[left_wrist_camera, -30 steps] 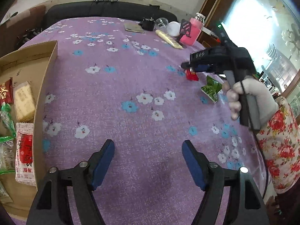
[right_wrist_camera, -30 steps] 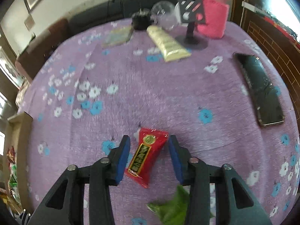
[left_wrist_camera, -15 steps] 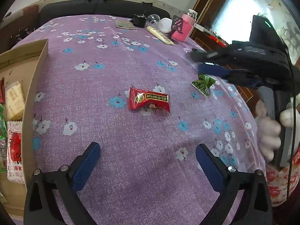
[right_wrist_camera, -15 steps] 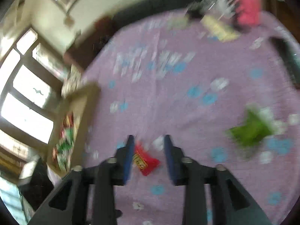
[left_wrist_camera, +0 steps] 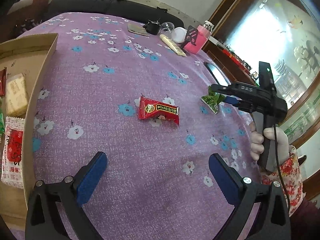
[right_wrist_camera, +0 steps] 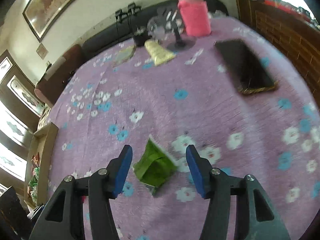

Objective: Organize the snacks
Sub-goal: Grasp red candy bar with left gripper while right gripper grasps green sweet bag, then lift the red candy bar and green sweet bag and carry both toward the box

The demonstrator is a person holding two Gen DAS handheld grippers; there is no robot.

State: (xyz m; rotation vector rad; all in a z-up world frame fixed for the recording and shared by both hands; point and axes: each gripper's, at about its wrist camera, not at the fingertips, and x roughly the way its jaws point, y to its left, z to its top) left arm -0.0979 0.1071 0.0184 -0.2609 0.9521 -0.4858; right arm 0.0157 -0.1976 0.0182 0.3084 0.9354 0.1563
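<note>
Since half a second ago the right gripper (right_wrist_camera: 159,168) has left the red packet (left_wrist_camera: 158,112) lying alone mid-frame in the left wrist view and swung over to the green packet (right_wrist_camera: 155,167).

Right jaws stand wide apart, straddling the green packet low in the right wrist view, not touching it. View is motion-blurred, so height above the cloth is unclear. The left gripper (left_wrist_camera: 158,177) is also spread open, empty, at the bottom of its own frame, with the red packet well ahead of it.

The cardboard box (left_wrist_camera: 41,64) sits at left edge, with snacks already inside. A phone (right_wrist_camera: 245,67) lies at upper right of the right wrist view, well apart.

Risks:
- Packet is crumpled and lies diagonal to the jaws; closing may catch only a corner and it slips out.
- Coming down too low could pinch the purple tablecloth (left_wrist_camera: 124,76) with it.
- Thin foil may skate sideways.
</note>
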